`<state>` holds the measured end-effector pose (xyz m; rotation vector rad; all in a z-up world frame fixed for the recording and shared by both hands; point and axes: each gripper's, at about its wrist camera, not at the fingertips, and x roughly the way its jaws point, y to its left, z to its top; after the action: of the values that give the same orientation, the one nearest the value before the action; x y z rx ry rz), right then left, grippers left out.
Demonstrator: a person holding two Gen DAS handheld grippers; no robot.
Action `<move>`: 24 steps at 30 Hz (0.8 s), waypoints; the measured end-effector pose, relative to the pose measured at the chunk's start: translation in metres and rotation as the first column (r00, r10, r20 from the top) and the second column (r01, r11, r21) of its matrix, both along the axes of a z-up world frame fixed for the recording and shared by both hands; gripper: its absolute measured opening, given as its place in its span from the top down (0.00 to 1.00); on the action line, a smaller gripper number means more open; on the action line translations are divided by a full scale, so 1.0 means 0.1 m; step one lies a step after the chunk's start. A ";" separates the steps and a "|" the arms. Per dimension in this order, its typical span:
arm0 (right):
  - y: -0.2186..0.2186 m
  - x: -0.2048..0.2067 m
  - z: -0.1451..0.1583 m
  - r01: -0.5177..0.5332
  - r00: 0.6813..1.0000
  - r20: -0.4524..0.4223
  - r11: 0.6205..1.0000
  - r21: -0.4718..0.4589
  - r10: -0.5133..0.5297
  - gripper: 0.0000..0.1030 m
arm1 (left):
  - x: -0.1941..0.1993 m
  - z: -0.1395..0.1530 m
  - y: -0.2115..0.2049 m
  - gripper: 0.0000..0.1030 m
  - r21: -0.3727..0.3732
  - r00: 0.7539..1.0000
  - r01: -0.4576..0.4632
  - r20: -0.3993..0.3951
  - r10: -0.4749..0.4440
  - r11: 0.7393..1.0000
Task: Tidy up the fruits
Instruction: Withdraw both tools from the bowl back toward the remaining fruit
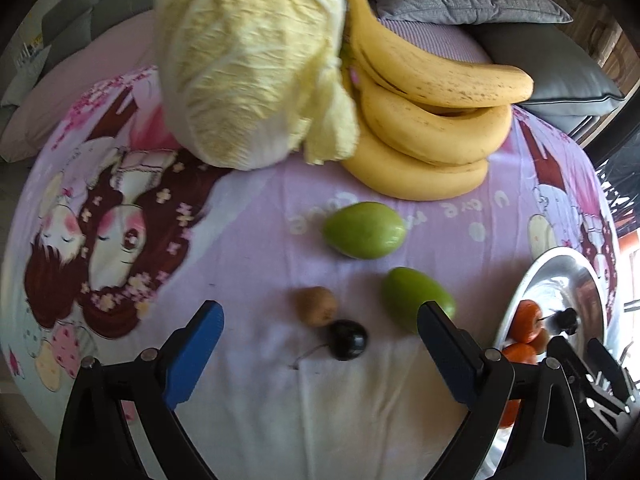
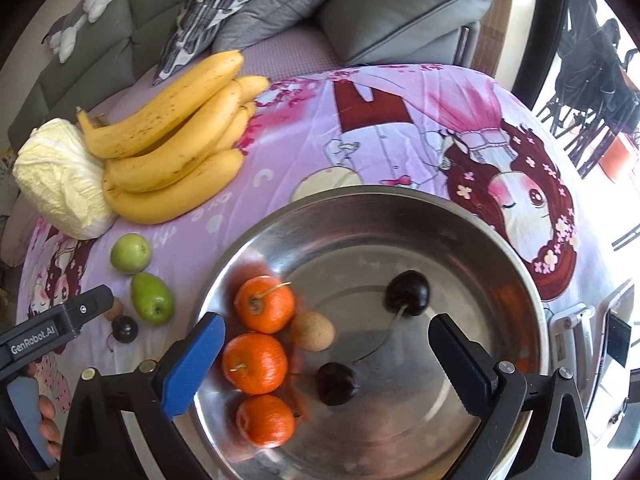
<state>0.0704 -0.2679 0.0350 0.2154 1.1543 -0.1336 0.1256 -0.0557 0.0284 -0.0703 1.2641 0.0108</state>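
On the far left of the cartoon-printed purple cloth (image 2: 360, 128) lies a pale cabbage (image 2: 60, 180), touching the bunch of bananas (image 2: 172, 148) just to its right. Below these, two green fruits (image 2: 131, 253) (image 2: 152, 298) sit on the cloth near each other but apart, and lower still a small brown fruit (image 1: 316, 306) touches a dark cherry (image 1: 348, 339) — both loose on the cloth, outside the bowl. The left gripper (image 1: 320, 344) hangs over this pair with its jaws spread wide; the brown fruit and cherry lie in the gap, but neither pad touches them, and nothing is held. Fingertips of the person's hand (image 2: 48, 420) show at the lower left edge of the right wrist view, behind that gripper. Further right stands the steel bowl (image 2: 500, 240). It contains three orange fruits (image 2: 264, 304) (image 2: 255, 363) (image 2: 265, 420) in a column along its left wall, a second small brown fruit (image 2: 313, 331) just beside them, and two dark cherries (image 2: 407, 293) (image 2: 337, 384) nearer the centre, well apart from one another. The right gripper (image 2: 326, 364) is positioned above the bowl, pointing steeply down, jaws fully apart — it grips nothing. Grey cushions (image 2: 400, 12) lie beyond the cloth.
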 end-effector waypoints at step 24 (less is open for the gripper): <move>0.58 0.11 0.03 -0.129 0.991 0.045 0.992 0.006 0.129 0.00 | 0.16 -0.22 0.63 0.05 -0.085 0.994 -0.097 -0.061 0.092 0.992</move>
<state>0.0814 -0.2103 0.0382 0.1507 1.1213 -0.0092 0.1411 0.0070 0.0067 -0.2070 1.3167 0.0399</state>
